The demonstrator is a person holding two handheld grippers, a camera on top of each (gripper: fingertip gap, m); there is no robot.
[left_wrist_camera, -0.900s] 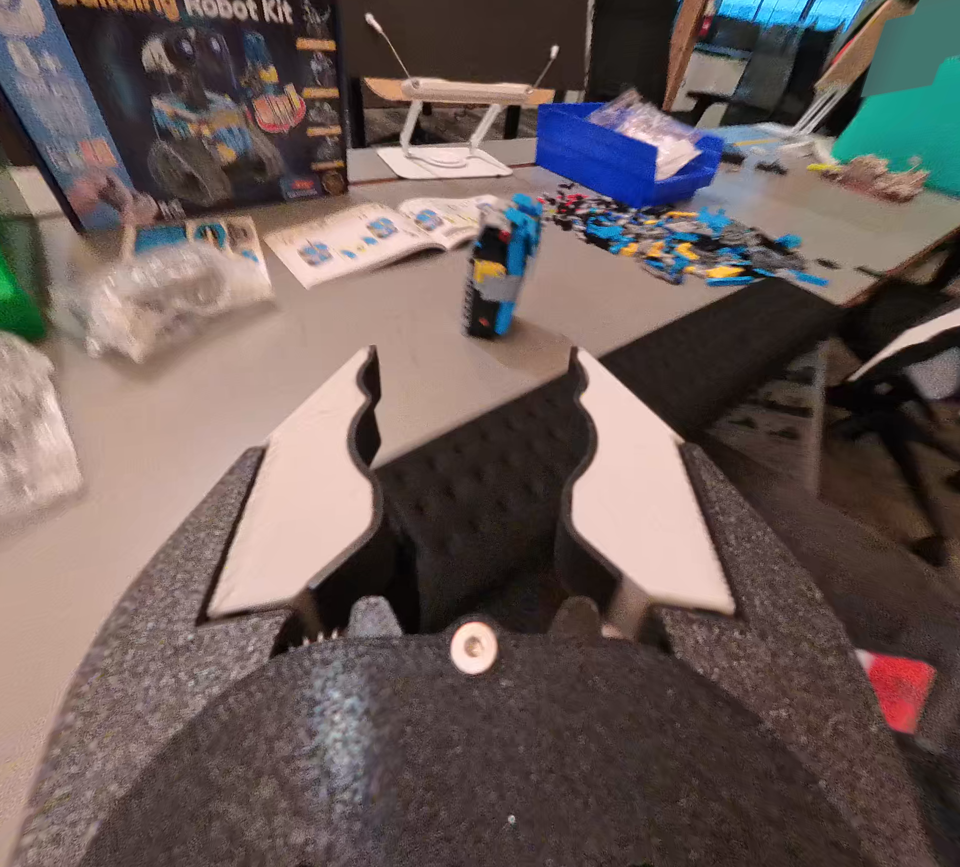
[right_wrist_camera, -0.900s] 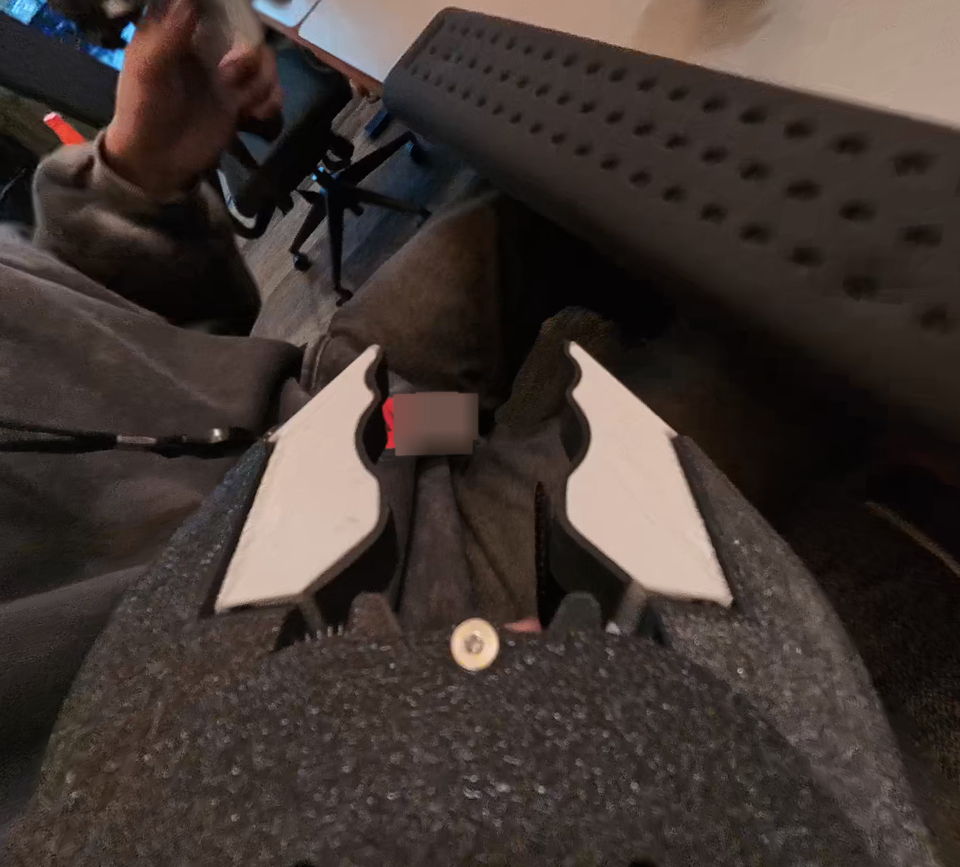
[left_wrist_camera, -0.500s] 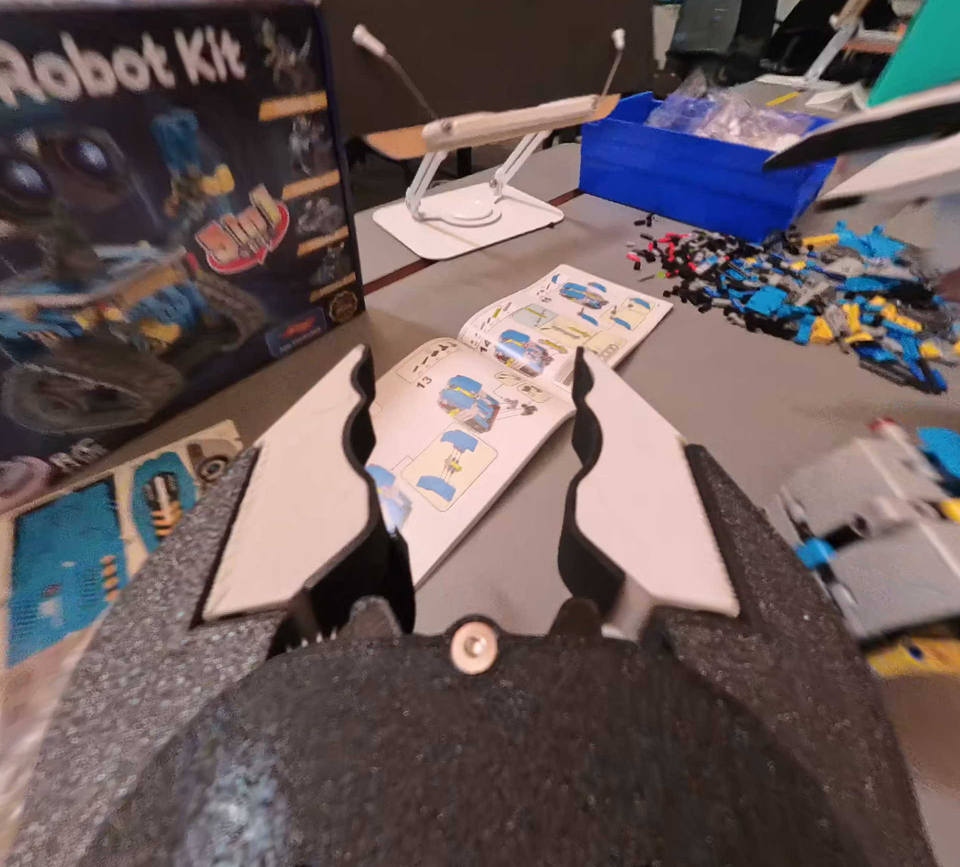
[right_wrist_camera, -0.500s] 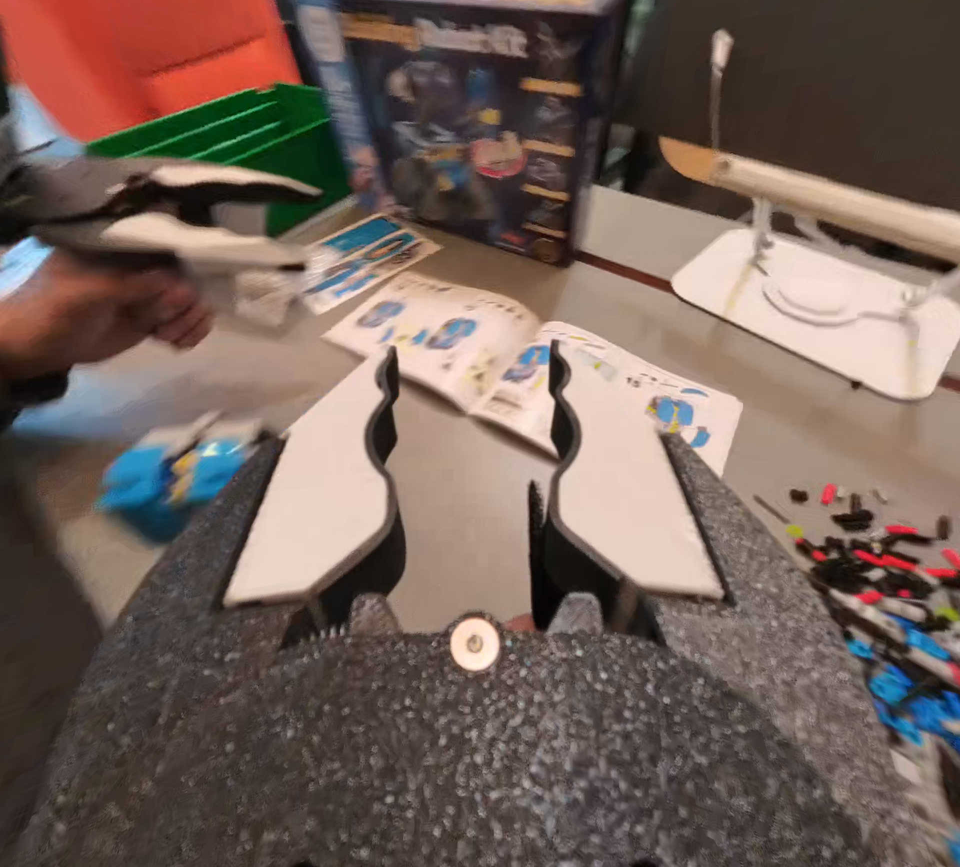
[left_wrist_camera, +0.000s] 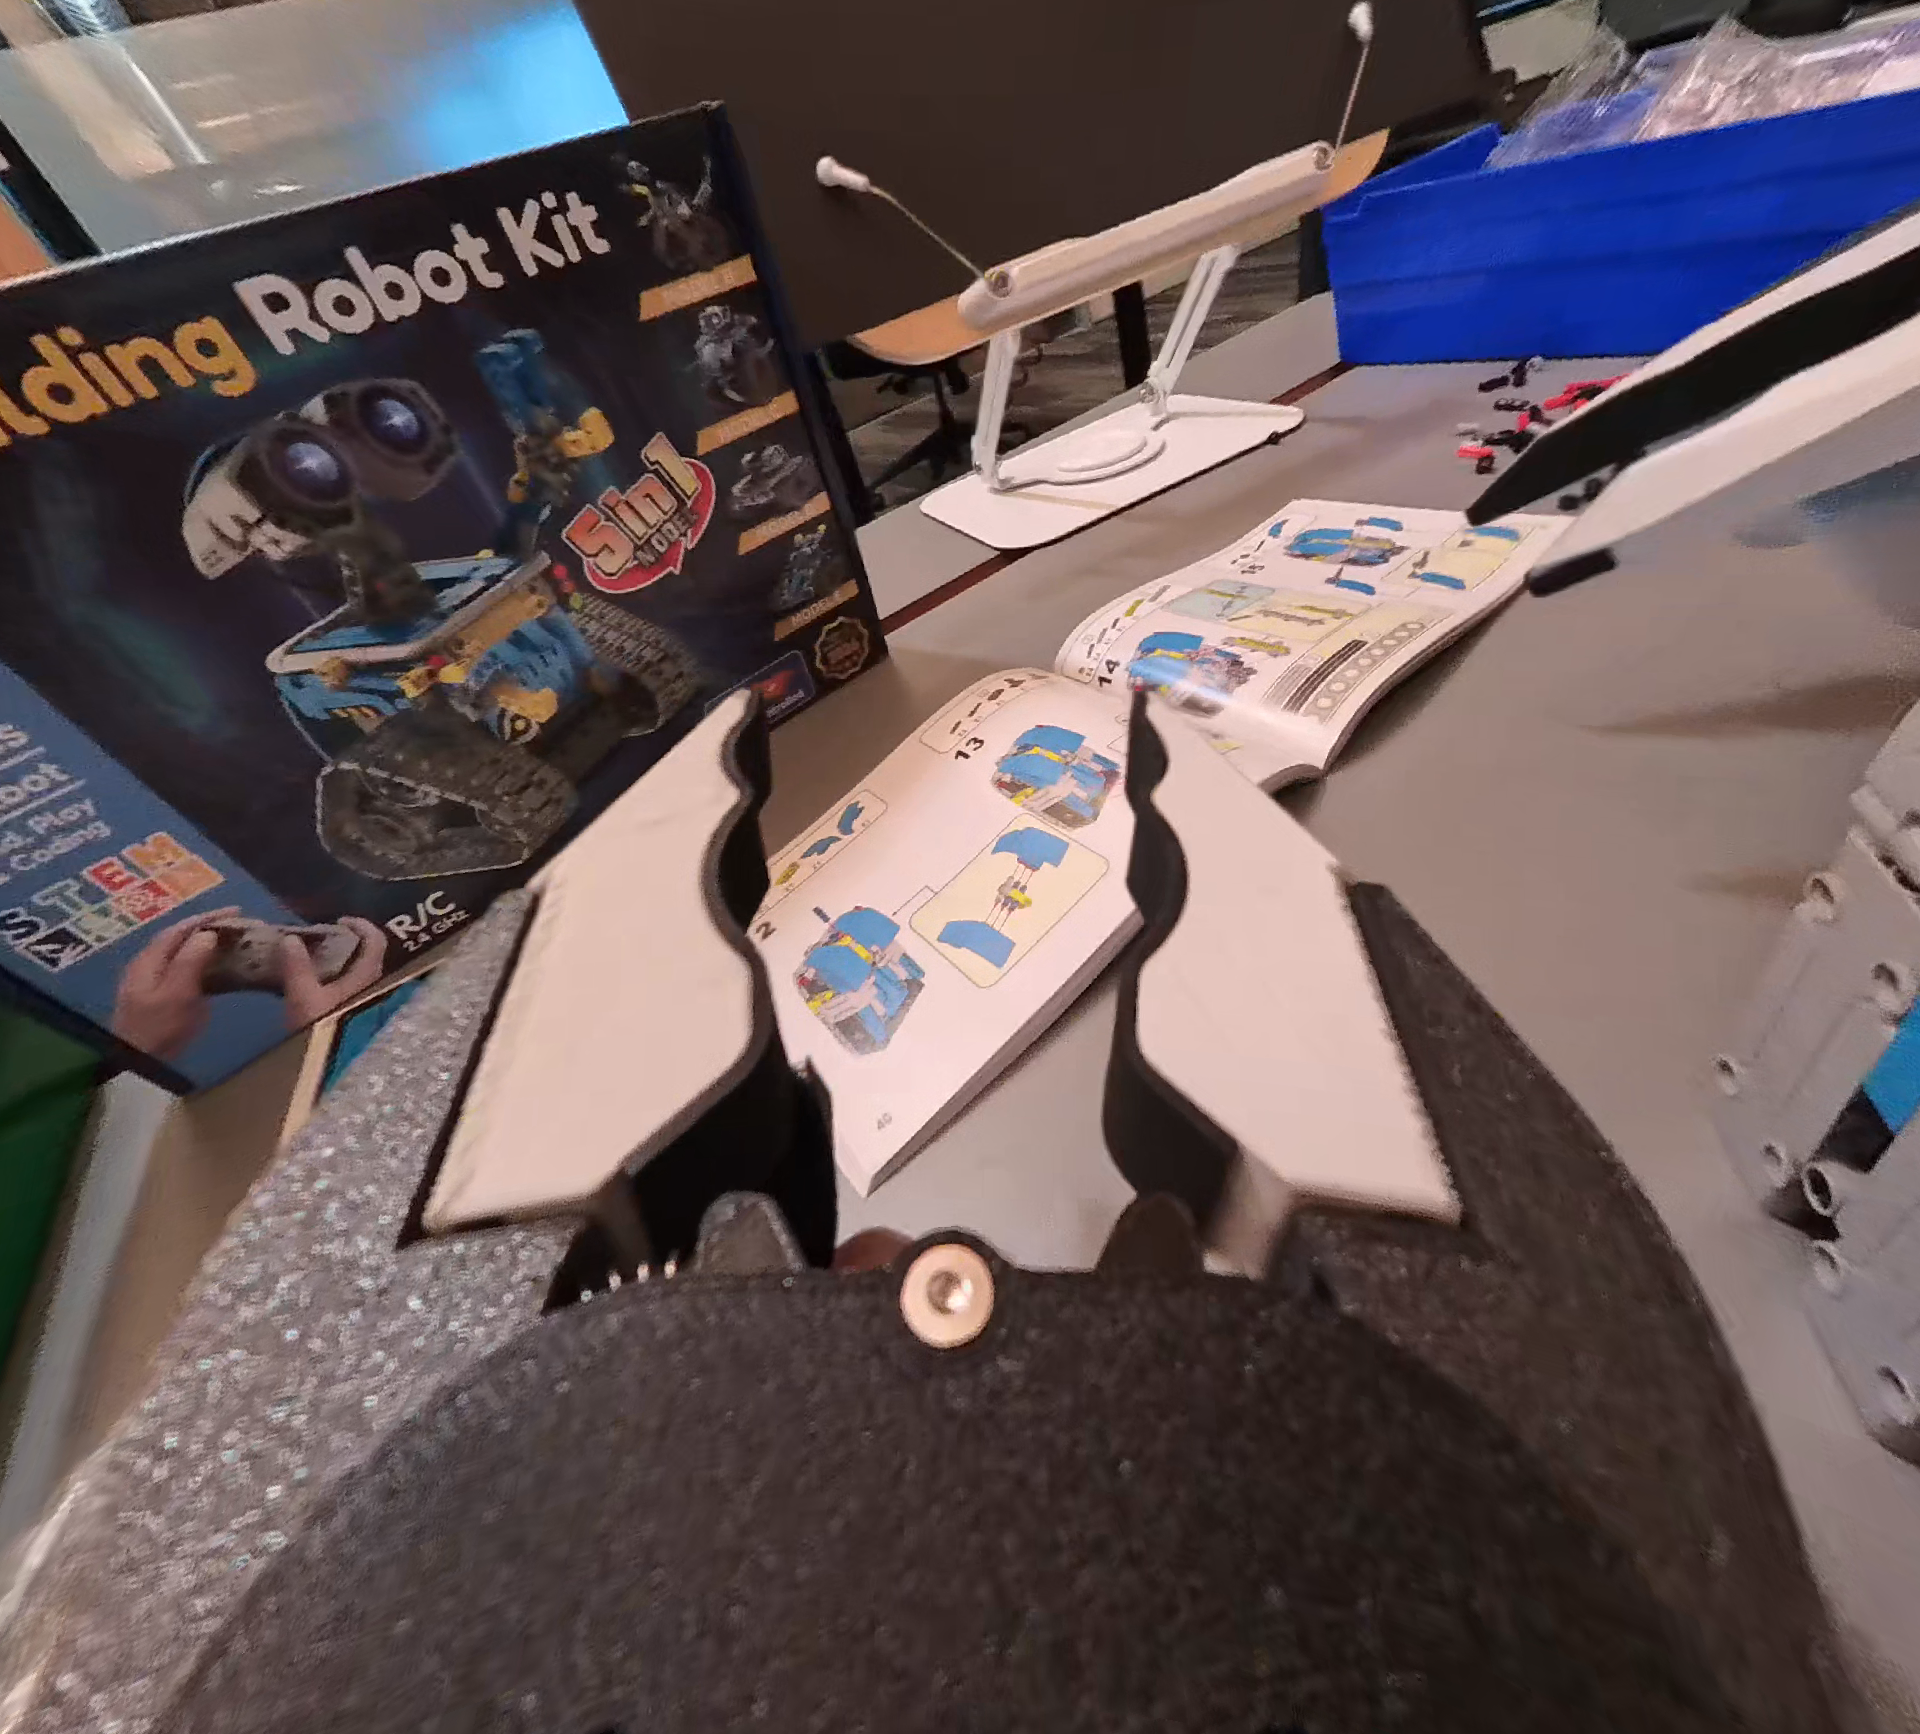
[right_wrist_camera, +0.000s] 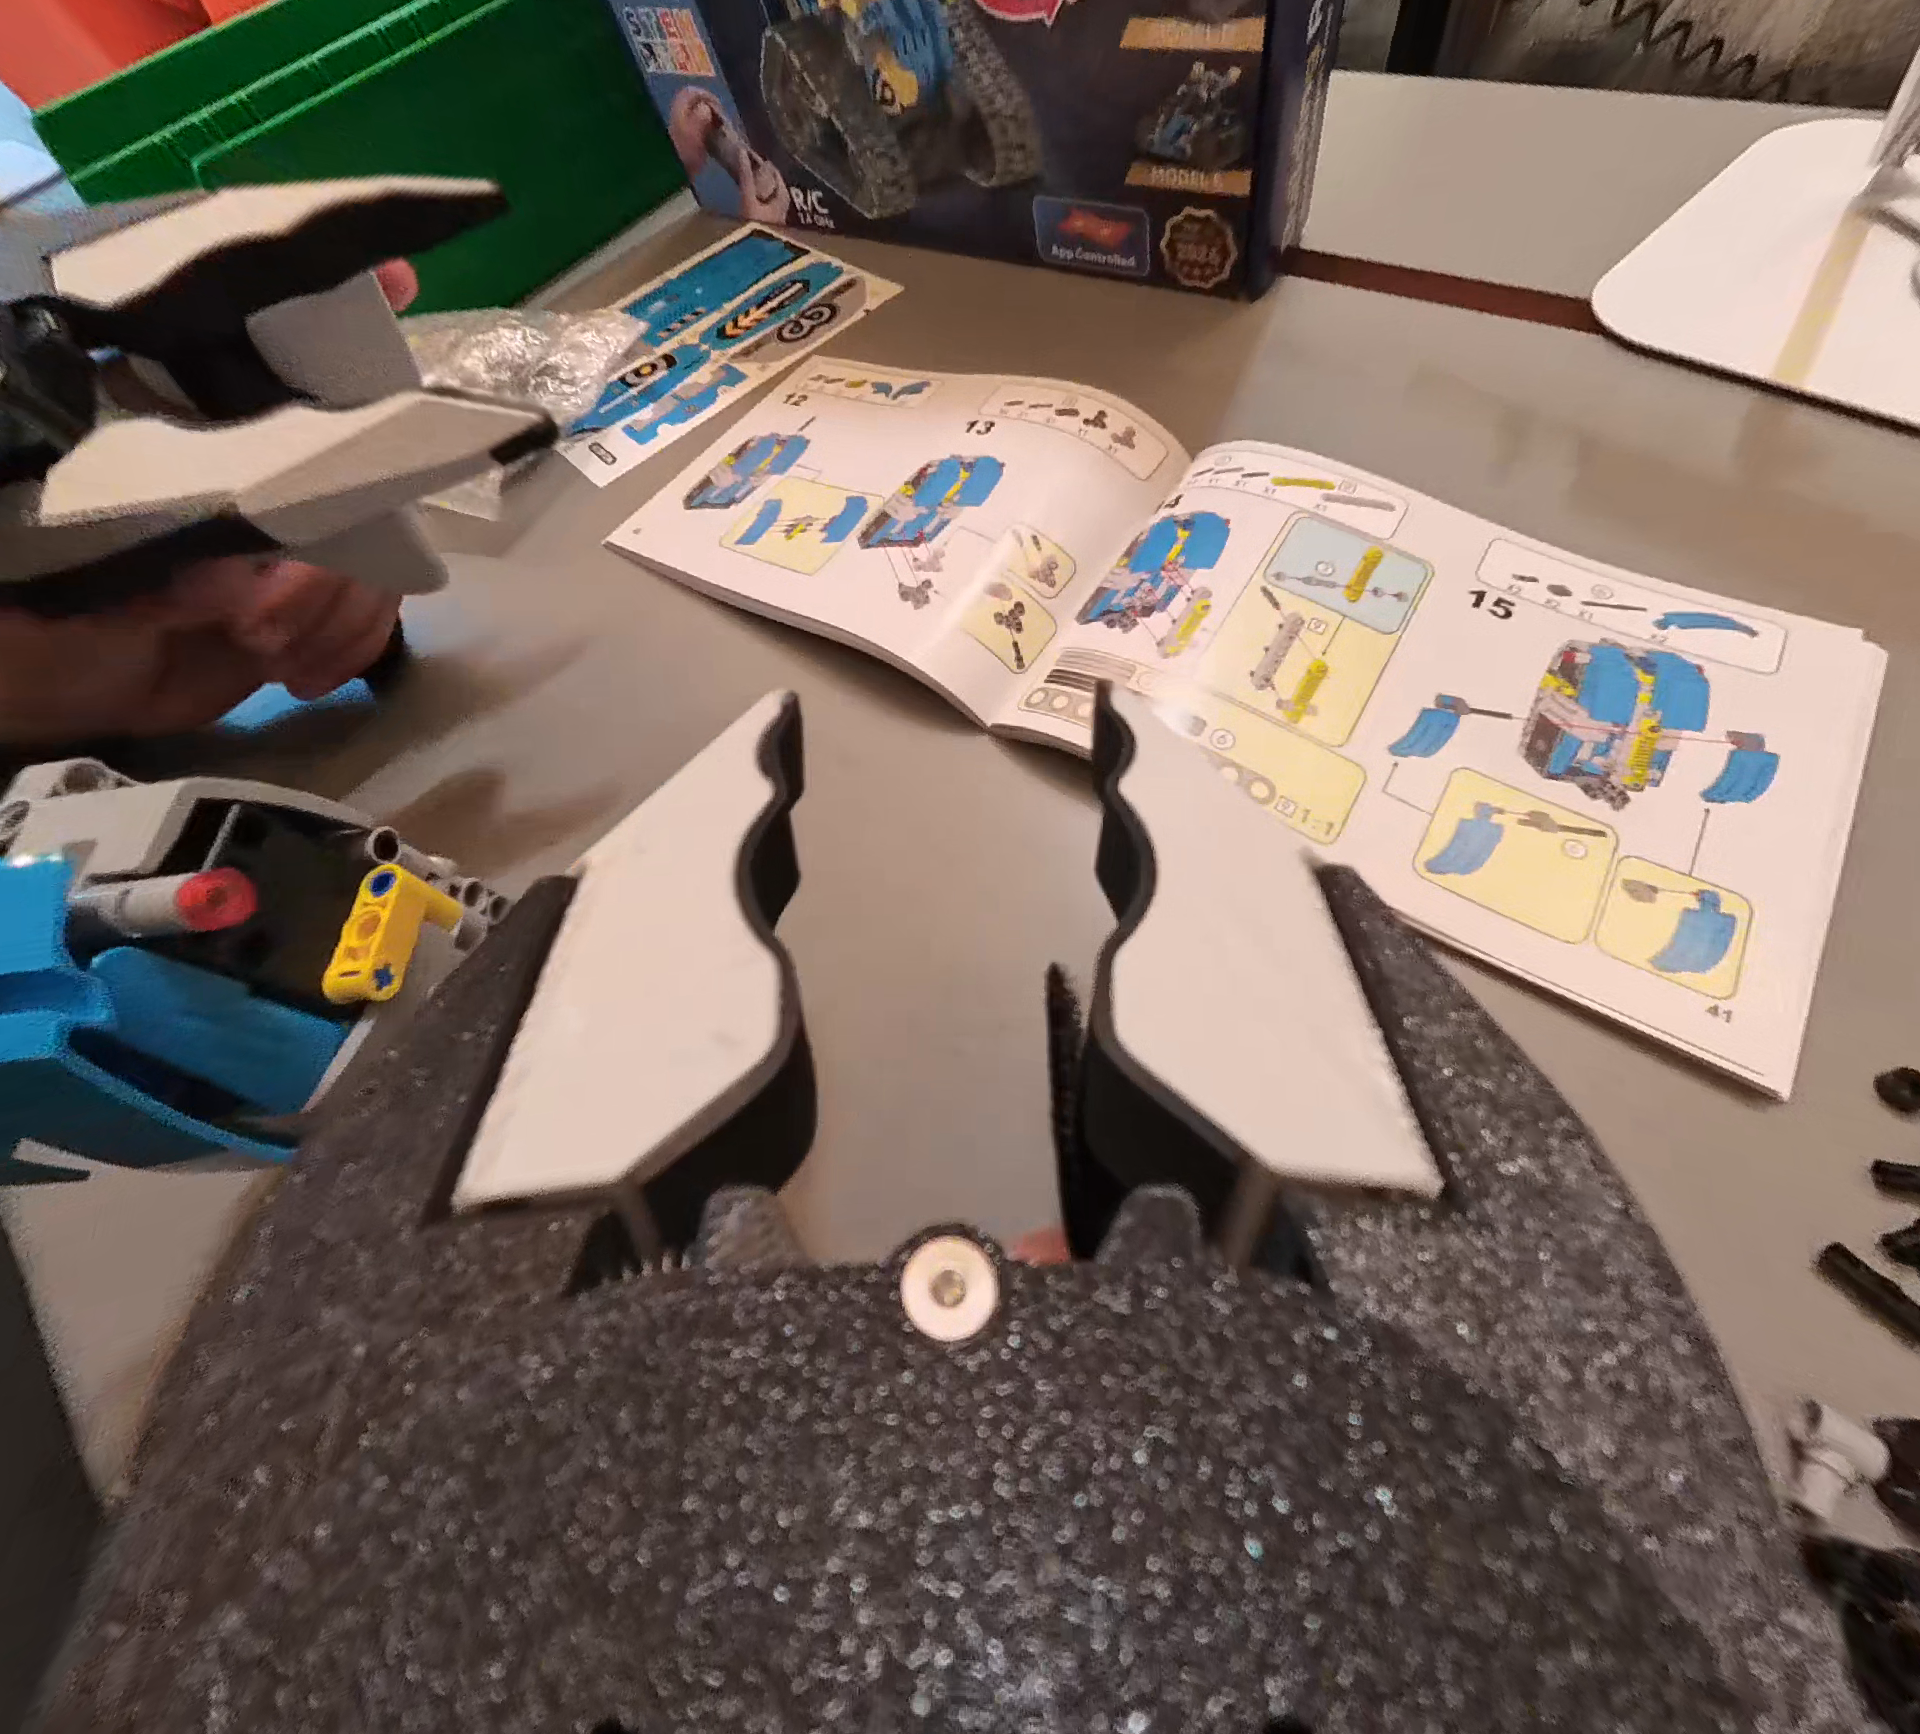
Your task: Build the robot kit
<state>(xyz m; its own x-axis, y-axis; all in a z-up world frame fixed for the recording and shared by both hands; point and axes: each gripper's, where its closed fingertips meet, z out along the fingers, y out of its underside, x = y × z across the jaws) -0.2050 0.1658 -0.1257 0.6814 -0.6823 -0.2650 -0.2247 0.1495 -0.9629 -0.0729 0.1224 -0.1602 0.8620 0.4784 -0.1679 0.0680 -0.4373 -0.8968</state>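
My left gripper (left_wrist_camera: 943, 728) is open and empty, held over an open instruction booklet (left_wrist_camera: 987, 895) on the grey table (left_wrist_camera: 1558, 811). My right gripper (right_wrist_camera: 943, 710) is open and empty, just above the table (right_wrist_camera: 914, 905) near the booklet (right_wrist_camera: 1299, 676). A half-built blue, grey and black brick model (right_wrist_camera: 177, 967) stands at the right gripper's left; it also shows at the right edge of the left wrist view (left_wrist_camera: 1849, 1113). The left gripper shows in the right wrist view (right_wrist_camera: 499, 323), held by a hand. The right gripper's fingers (left_wrist_camera: 1704, 437) reach into the left wrist view.
A robot kit box (left_wrist_camera: 416, 583) stands behind the booklet, also in the right wrist view (right_wrist_camera: 987, 43). A sticker sheet (right_wrist_camera: 727, 334), plastic bag (right_wrist_camera: 520, 354), green bin (right_wrist_camera: 364, 84), white stand (left_wrist_camera: 1122, 448), blue bin (left_wrist_camera: 1610, 250) and loose small pieces (right_wrist_camera: 1881, 1206) surround it.
Both grippers have swung up from below the table edge to over the table and closed in on the booklet. The brick model now sits close beside them. Both stay open.
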